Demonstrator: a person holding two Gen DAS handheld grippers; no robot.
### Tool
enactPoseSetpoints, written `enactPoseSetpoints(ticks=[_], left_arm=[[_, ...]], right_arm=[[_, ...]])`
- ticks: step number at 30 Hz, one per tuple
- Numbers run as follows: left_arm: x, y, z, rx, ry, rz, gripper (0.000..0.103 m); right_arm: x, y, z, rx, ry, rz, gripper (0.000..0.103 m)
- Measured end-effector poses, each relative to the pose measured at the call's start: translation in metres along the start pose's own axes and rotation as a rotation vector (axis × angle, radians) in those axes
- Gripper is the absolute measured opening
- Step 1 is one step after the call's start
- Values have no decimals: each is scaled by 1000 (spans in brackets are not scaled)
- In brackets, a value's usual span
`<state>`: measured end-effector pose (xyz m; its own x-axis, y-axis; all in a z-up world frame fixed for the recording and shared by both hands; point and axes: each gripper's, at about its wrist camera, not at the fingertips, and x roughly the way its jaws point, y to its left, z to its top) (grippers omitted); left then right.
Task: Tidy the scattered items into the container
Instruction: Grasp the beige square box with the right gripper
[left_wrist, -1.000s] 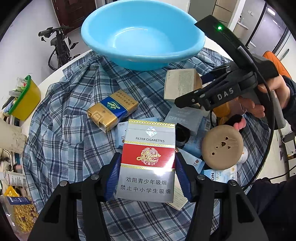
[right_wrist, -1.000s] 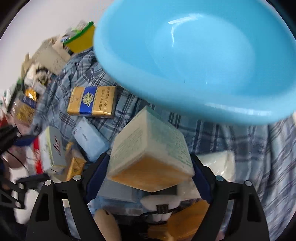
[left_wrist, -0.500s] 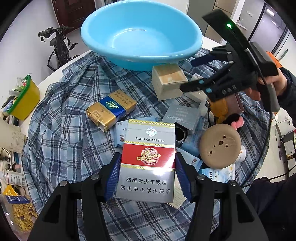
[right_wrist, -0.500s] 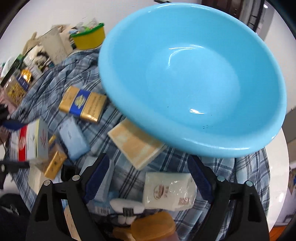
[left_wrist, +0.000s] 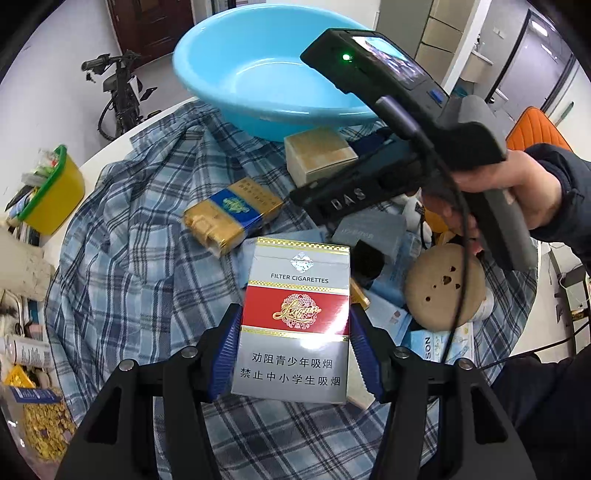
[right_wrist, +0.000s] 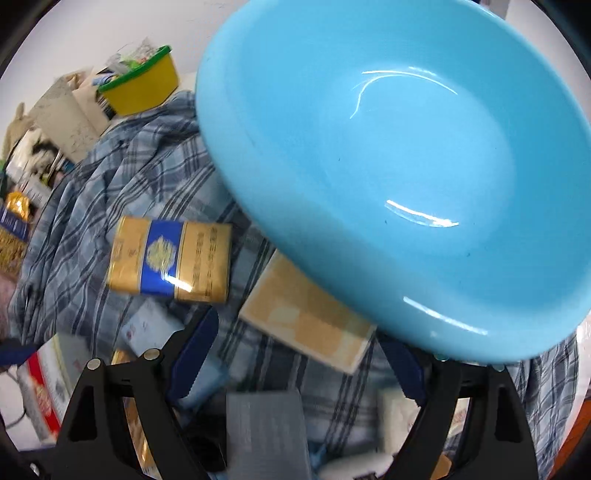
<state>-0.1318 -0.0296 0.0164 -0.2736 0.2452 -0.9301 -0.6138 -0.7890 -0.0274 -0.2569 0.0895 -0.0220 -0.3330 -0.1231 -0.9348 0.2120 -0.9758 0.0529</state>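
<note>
tan box (right_wrist: 310, 325) dropped, seemingly below hand-held gripper (right_wrist: 295, 365)

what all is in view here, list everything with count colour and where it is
basin: 1, light blue, far end of the cloth, nothing in it
plaid cloth: 1, blue and white, spread over the table
silver and red cigarette pack: 1, clamped in the left tool
gold and blue pack: 1, flat on the cloth, mid-left
tan box: 1, on the cloth against the basin's near side
grey box: 1, in the pile at right
round tan disc: 1, in the pile at right
yellow tub: 1, green rim, off the cloth at left
left tool: black, blue pads, shut on the pack
right tool: black, blue pads, open, nothing between
hand: 1, gripping the right tool's handle
</note>
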Motion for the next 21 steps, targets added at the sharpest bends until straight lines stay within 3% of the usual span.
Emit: enactPoseSetpoints(ticks=[2,4,11,15,18,21], left_arm=[[-1,5,-3,-14,-2,5,60],[-2,9,-5,-23,-3,8,60],[-5,12,-9,-26,-9,8,60],[-7,7,-9,-21,-17,0,60],[-8,2,-7,-14,-23,-3,60],[-9,-1,-3,-10,-29,-1,60]], right_arm=[[4,-1,4,37,-11,10,84],[8,1,6,55,-13,32,69],[-4,0,-16,-117,54,110,60],[-6,4,-24,-251,111,54,64],[-5,4,-21,-228,95,18,75],[-3,13,-13,-171,57,56,78]])
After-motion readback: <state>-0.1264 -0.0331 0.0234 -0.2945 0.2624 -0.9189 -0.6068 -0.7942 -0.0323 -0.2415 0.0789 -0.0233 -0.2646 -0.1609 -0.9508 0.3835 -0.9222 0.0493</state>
